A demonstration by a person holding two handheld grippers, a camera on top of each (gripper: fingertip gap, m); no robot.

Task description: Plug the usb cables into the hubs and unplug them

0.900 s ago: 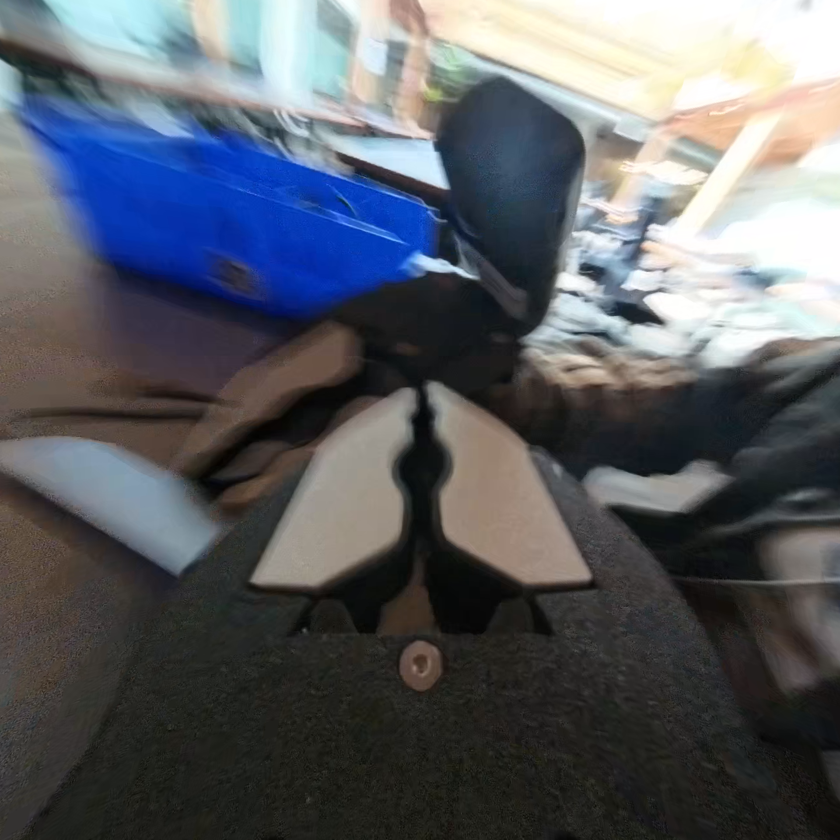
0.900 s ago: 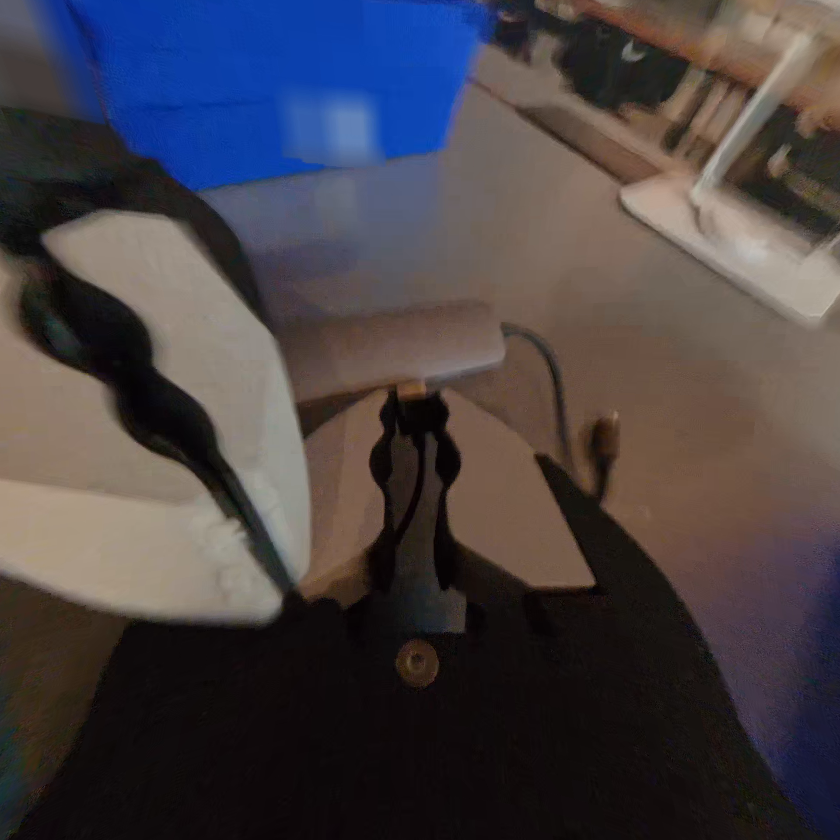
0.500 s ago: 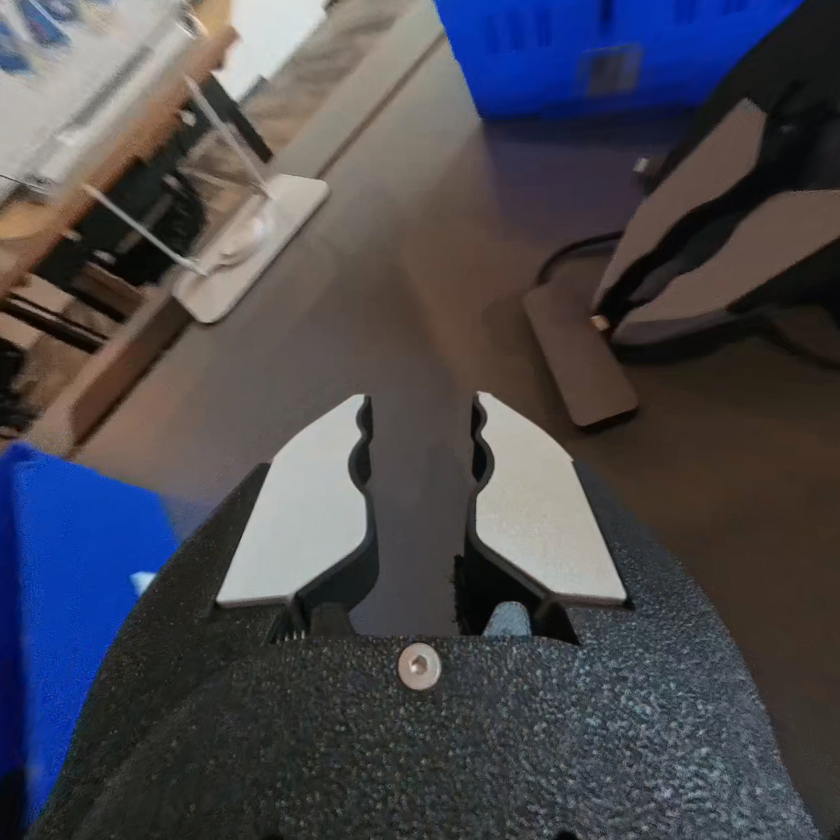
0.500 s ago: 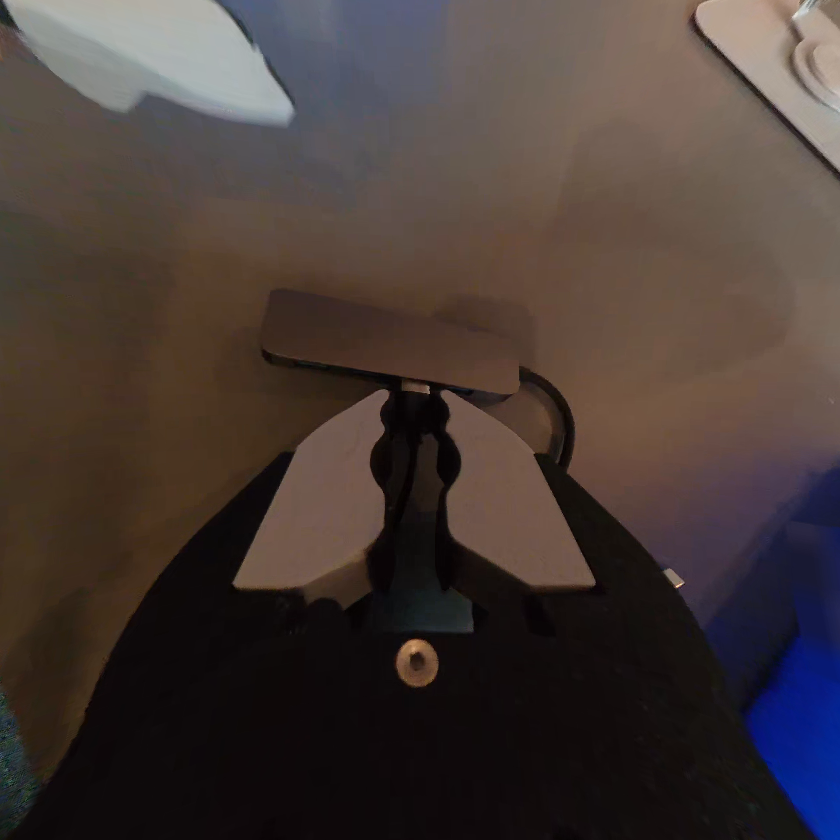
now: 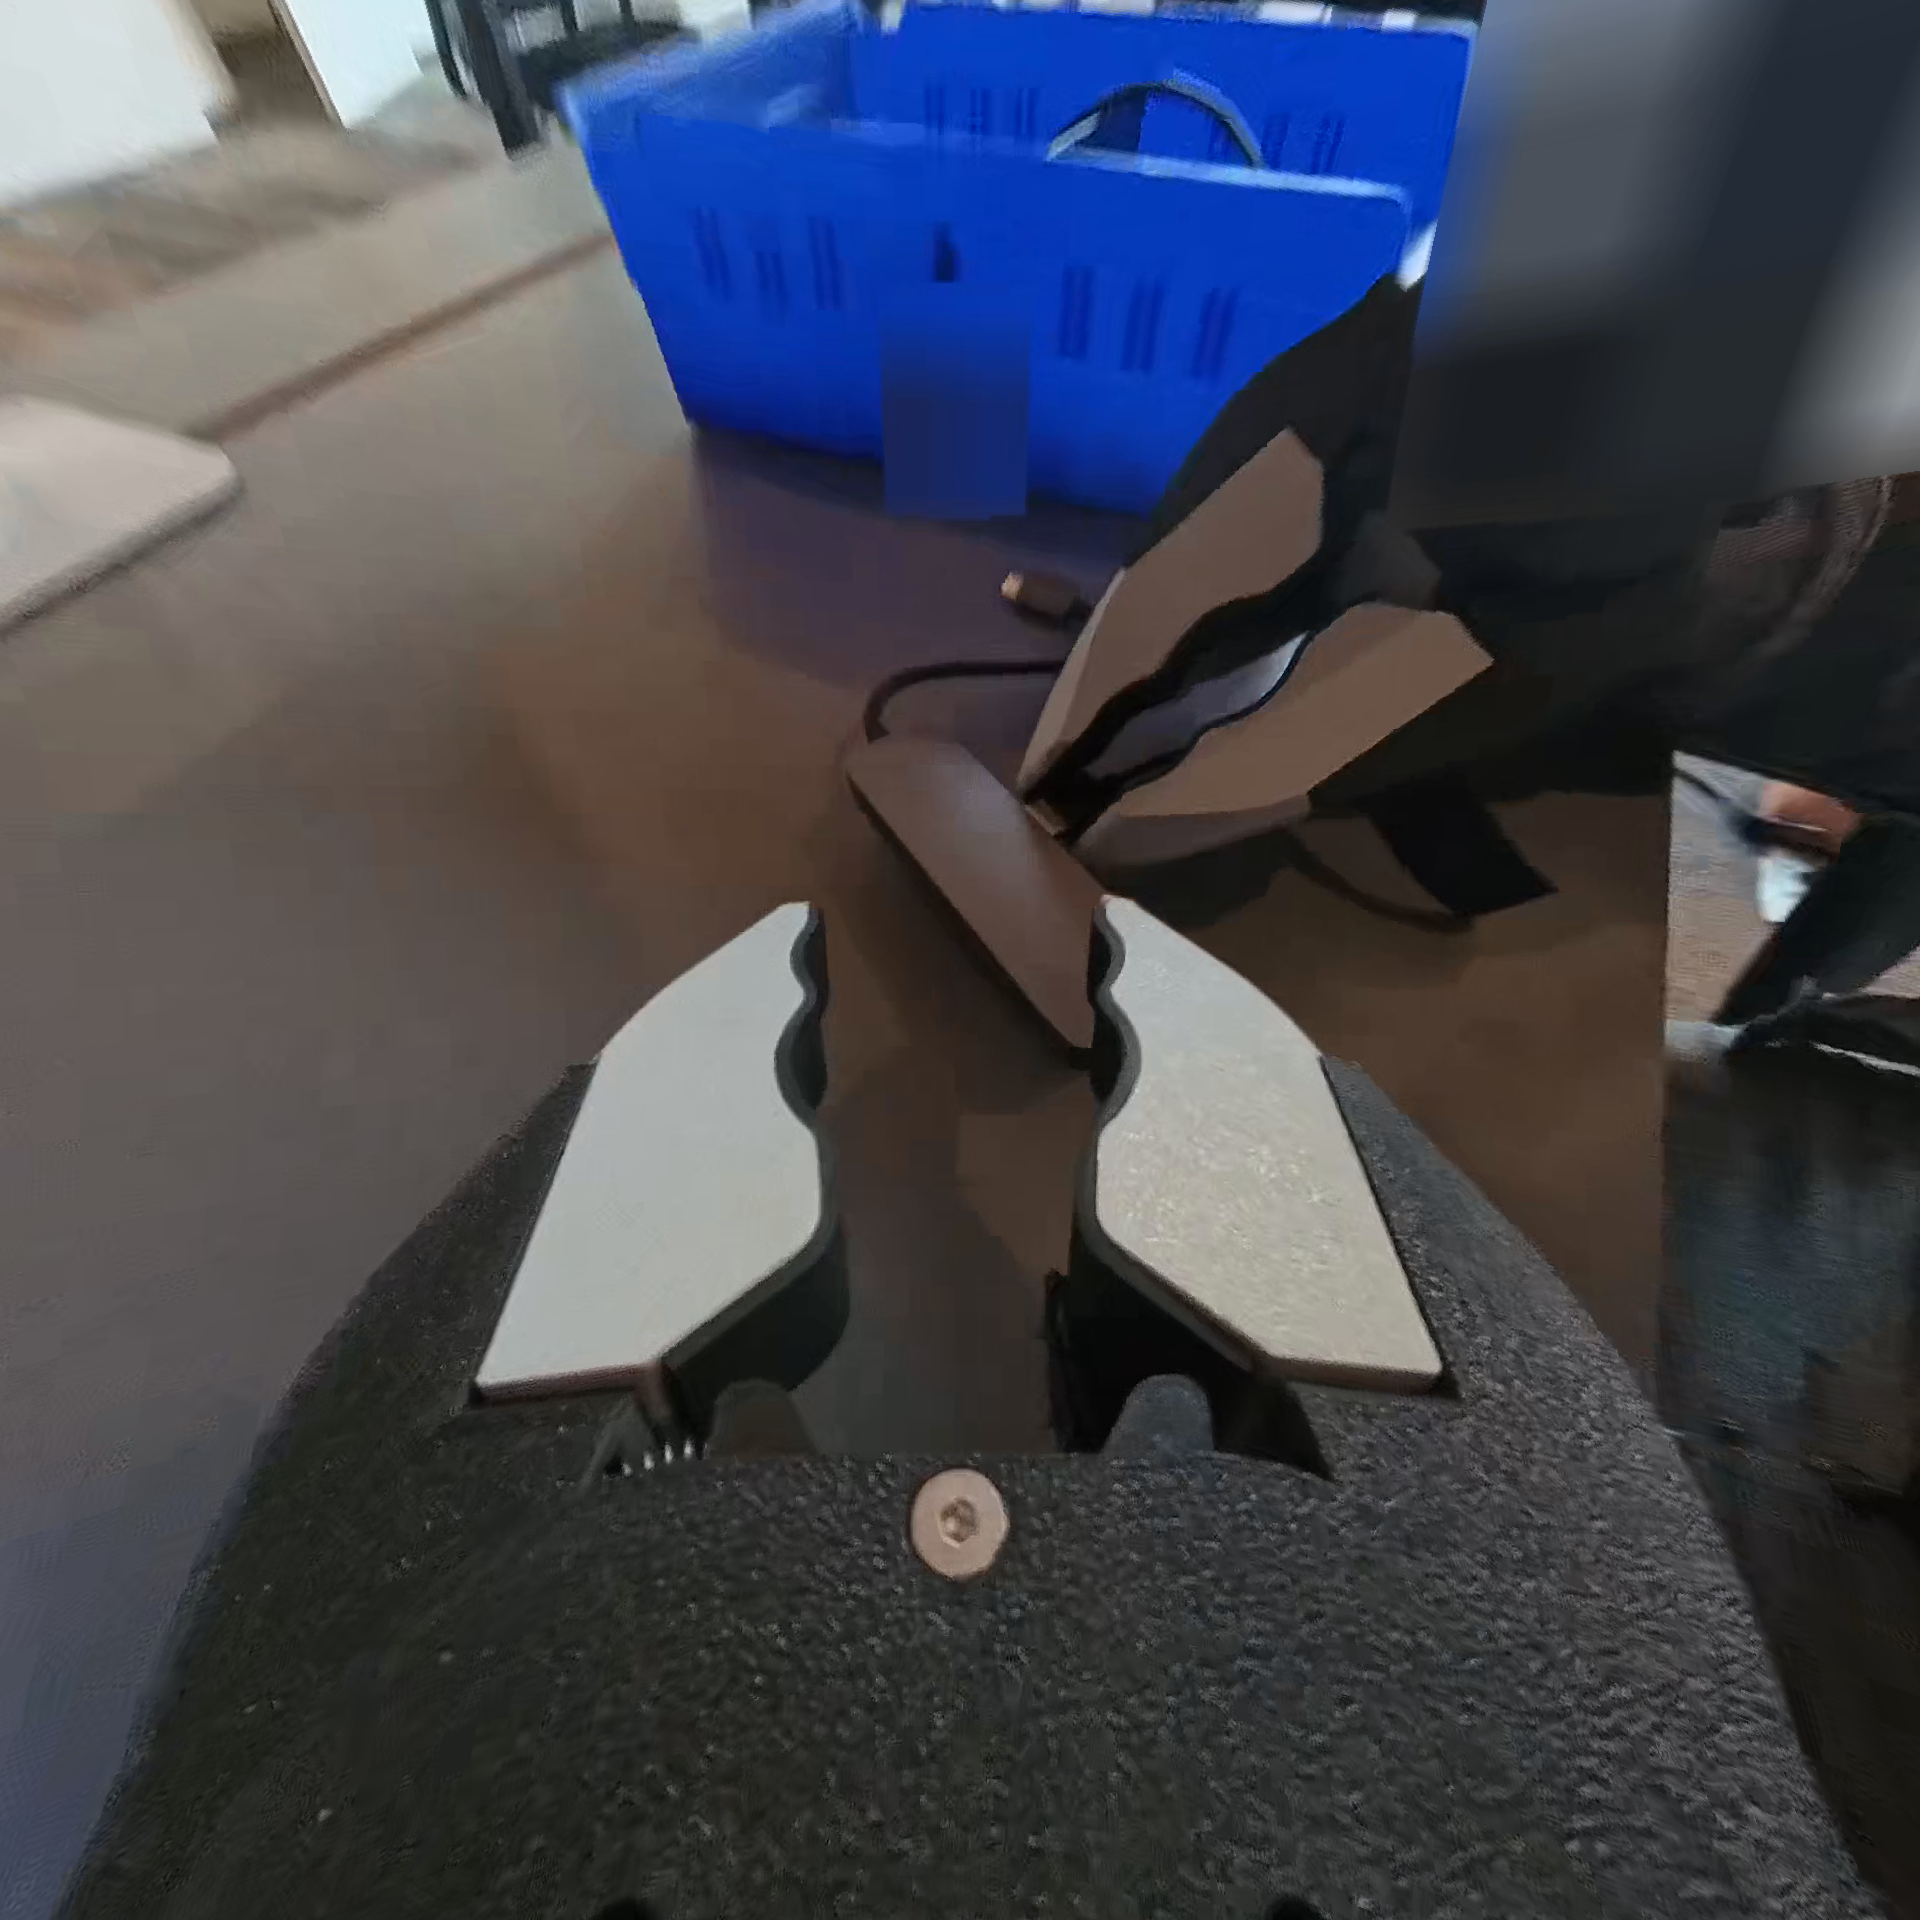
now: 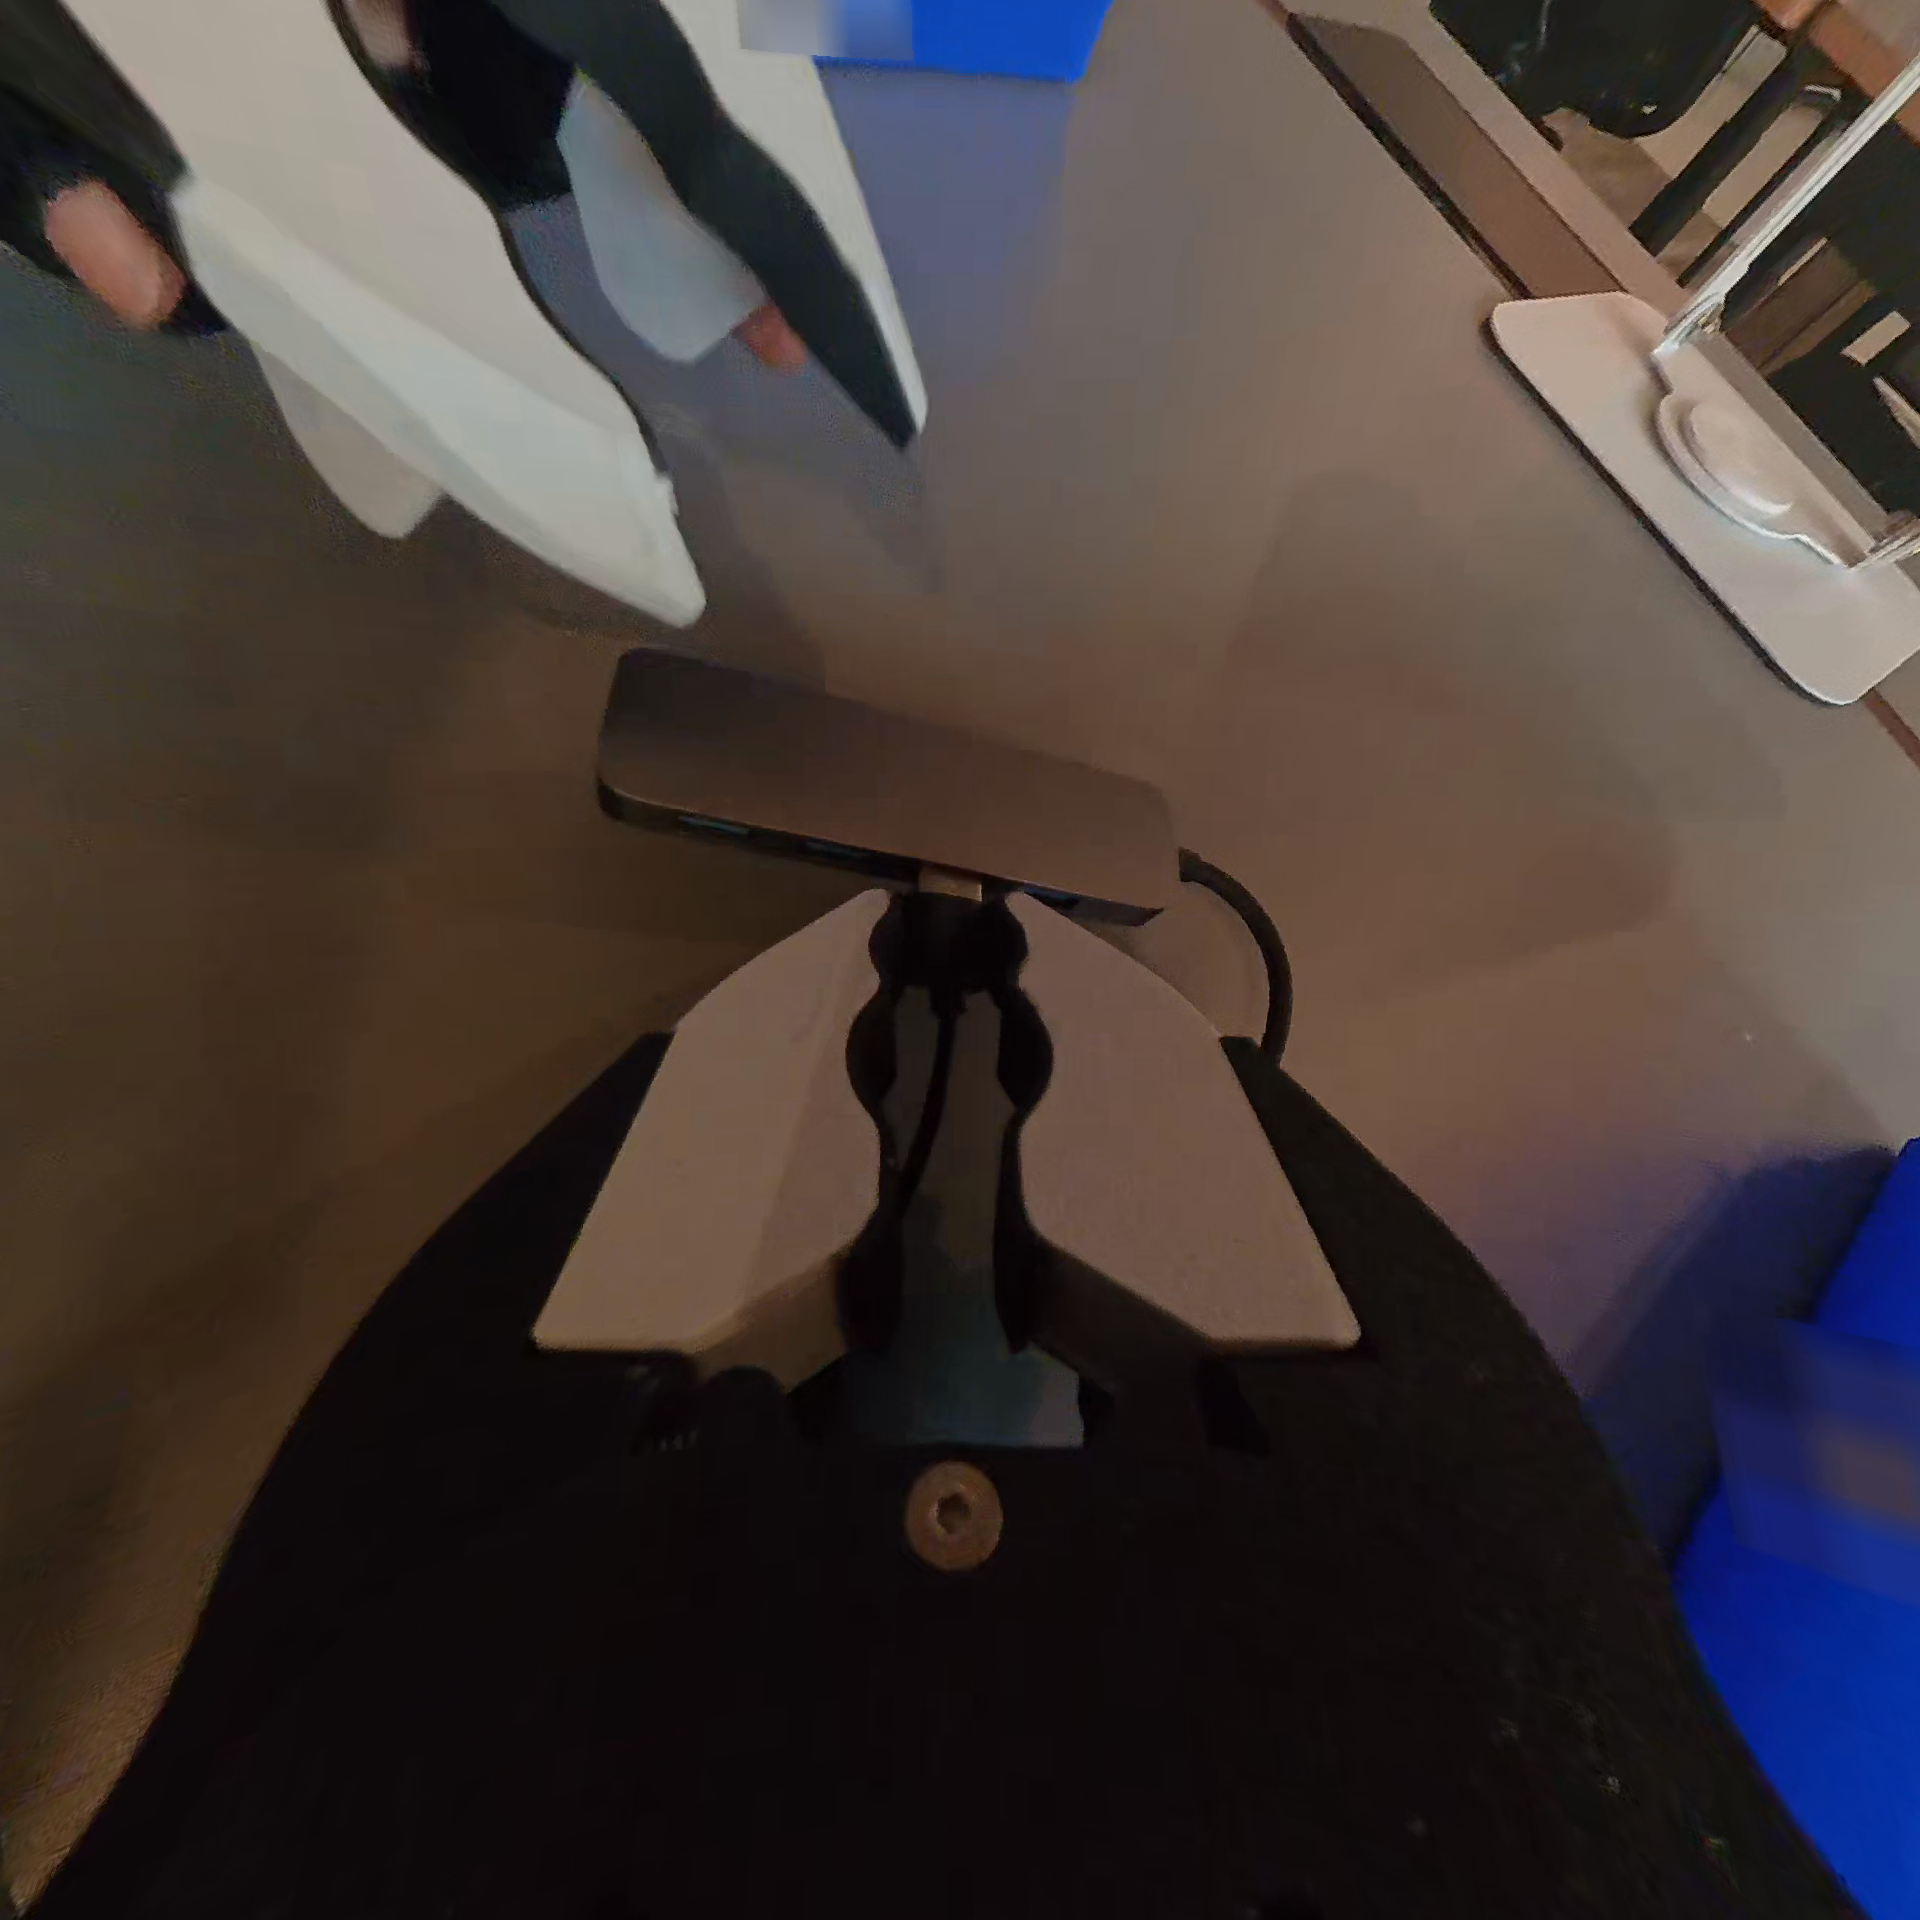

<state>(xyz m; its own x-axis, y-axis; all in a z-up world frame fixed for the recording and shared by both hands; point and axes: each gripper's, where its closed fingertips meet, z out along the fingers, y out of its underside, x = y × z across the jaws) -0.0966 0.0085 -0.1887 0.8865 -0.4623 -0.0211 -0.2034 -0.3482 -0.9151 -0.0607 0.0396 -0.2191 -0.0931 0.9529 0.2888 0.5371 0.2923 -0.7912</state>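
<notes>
A dark grey USB hub lies flat on the brown table; it also shows in the left wrist view. My right gripper is shut on a black USB cable plug, whose metal tip sits in a port on the hub's long side. My left gripper is open and empty, and the hub's near end shows between its fingertips. The right gripper also shows in the left wrist view, and the left gripper in the right wrist view.
The hub's own black cable curls away to a loose plug. A blue crate stands beyond it. A white stand base sits at the table's far side. Another blue bin is close to my right gripper. The tips of one gripper are about 6 cm away from the tips of the other.
My left gripper has opened, swung round and come in toward the hub's end. My right gripper has stayed shut on the plug at the hub's side.
</notes>
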